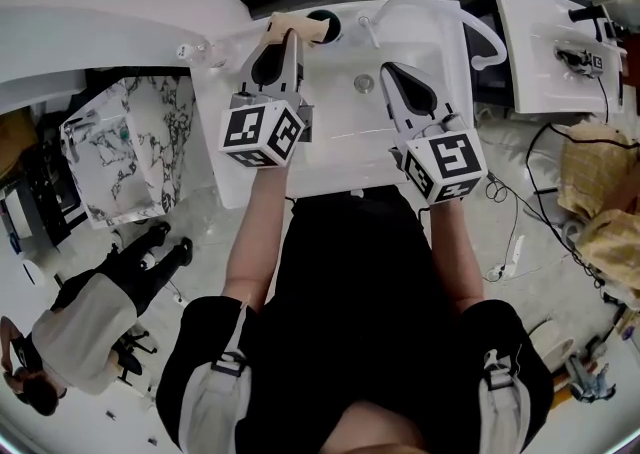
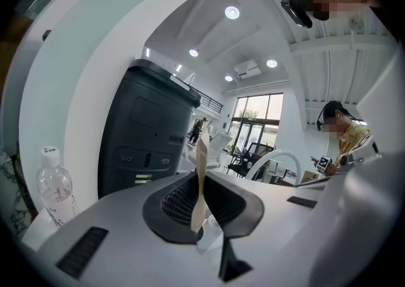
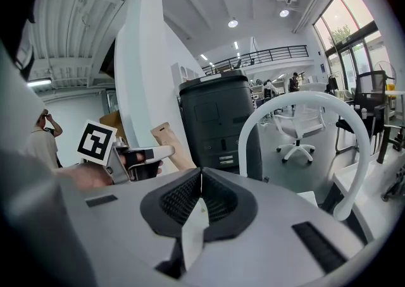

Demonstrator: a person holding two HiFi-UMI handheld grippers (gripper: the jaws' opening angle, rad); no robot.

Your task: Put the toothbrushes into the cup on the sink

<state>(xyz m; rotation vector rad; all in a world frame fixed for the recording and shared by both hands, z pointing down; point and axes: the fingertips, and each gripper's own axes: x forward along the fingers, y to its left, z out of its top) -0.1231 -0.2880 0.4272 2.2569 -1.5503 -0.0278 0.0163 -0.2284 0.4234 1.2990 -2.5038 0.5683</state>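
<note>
The 2 grippers are held over a white sink [image 1: 330,160], in front of the person's black-clad body. The right gripper [image 1: 390,70] is held above the basin, near the drain [image 1: 364,84], and its jaws are pressed together along 1 thin line. The left gripper [image 1: 285,42] is reached further back, to the rear rim of the sink. Its jaws are closed on a flat tan toothbrush pack [image 2: 202,153], which is pinched near its lower end and stands up between the dark pads. In the head view the pack is laid crosswise at the jaw tips, with 1 end at the rim of the cup [image 1: 323,26], which is set on the back edge of the sink. A clear bottle [image 2: 54,184] is seen to the left on the counter. Beyond the sink, a white arched faucet [image 3: 302,99] and a tall dark cabinet [image 3: 218,124] are seen.
</note>
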